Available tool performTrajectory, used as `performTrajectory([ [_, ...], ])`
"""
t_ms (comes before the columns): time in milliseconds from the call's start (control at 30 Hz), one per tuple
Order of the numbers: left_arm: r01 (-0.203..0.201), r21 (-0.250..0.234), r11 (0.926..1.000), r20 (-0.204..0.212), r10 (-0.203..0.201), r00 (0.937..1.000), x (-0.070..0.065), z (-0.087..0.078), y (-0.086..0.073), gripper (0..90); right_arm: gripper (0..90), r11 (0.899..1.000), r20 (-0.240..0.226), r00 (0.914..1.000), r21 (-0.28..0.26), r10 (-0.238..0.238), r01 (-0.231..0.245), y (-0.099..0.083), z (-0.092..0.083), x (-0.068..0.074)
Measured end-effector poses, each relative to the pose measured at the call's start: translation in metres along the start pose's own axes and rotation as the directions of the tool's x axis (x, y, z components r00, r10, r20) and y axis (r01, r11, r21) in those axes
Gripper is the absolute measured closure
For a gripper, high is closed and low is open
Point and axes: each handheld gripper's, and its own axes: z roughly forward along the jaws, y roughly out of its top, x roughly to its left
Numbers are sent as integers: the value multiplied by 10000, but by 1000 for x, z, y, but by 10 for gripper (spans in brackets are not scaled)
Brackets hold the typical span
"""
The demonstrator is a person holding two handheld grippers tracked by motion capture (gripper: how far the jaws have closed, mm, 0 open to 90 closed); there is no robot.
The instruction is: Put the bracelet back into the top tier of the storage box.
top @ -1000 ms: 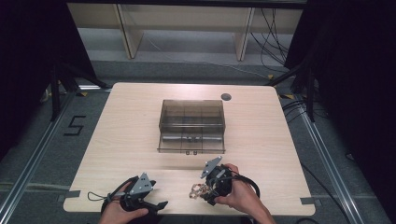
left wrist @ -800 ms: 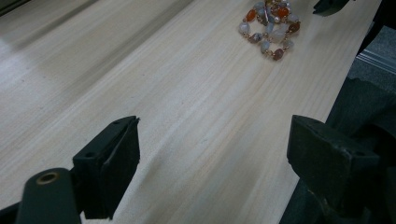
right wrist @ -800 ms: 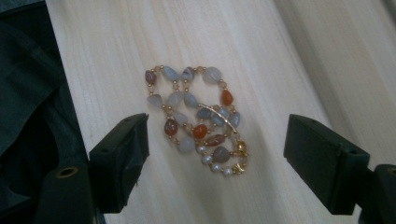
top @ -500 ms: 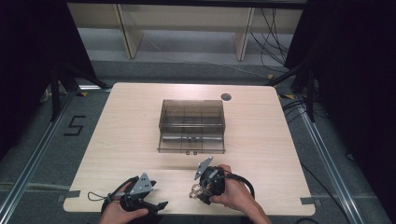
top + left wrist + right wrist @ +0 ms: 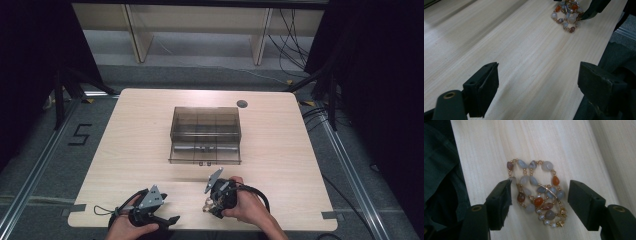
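Observation:
A bracelet (image 5: 536, 195) of grey, white and orange beads with gold links lies in a heap on the pale wooden table (image 5: 280, 150) near its front edge. My right gripper (image 5: 540, 191) points down over it with one jaw on each side. Its jaws have just been closing, but gaps still show beside the beads, so it is open. In the high view the bracelet (image 5: 205, 205) peeks out left of the right gripper (image 5: 212, 202). My left gripper (image 5: 167, 220) rests at the front left, open and holding nothing. From the left gripper (image 5: 537, 82) the bracelet (image 5: 567, 15) lies far ahead.
A smoky transparent box (image 5: 205, 135) with inner compartments stands at the table's middle. A small dark round hole (image 5: 242, 104) sits near the back edge. The table's front edge runs just behind both hands. Dark cloth (image 5: 441, 170) lies at the left of the right gripper view.
The right hand and gripper have shifted slightly left over the bracelet. The left hand and gripper have stayed where they were.

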Motion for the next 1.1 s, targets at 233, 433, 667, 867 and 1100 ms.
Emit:
performTrajectory([
  [233, 40, -30, 10000, 25, -40, 10000, 0, 0, 0, 172, 446, 9994, -92, 9998, 283, 187, -185, 2, 1, -1],
  [433, 23, -20, 10000, 36, -23, 10000, 0, 0, 0, 172, 519, 9991, -48, 9998, 385, 202, -200, 4, 1, -2],
  [667, -141, 125, 9998, -100, 142, 9998, 1, -1, 0, 172, 626, 9957, 176, 9994, 881, 282, -297, 8, 0, 0],
  [867, -359, 135, 9993, -82, 360, 9993, 2, -1, 1, 172, 763, 9908, 441, 9990, 1352, -23, -37, 9, -2, -1],
  [1100, -103, 69, 9999, -76, 103, 9999, 1, -1, 0, 172, 794, 9863, 501, 9948, 1439, -886, 806, 12, 0, 0],
])
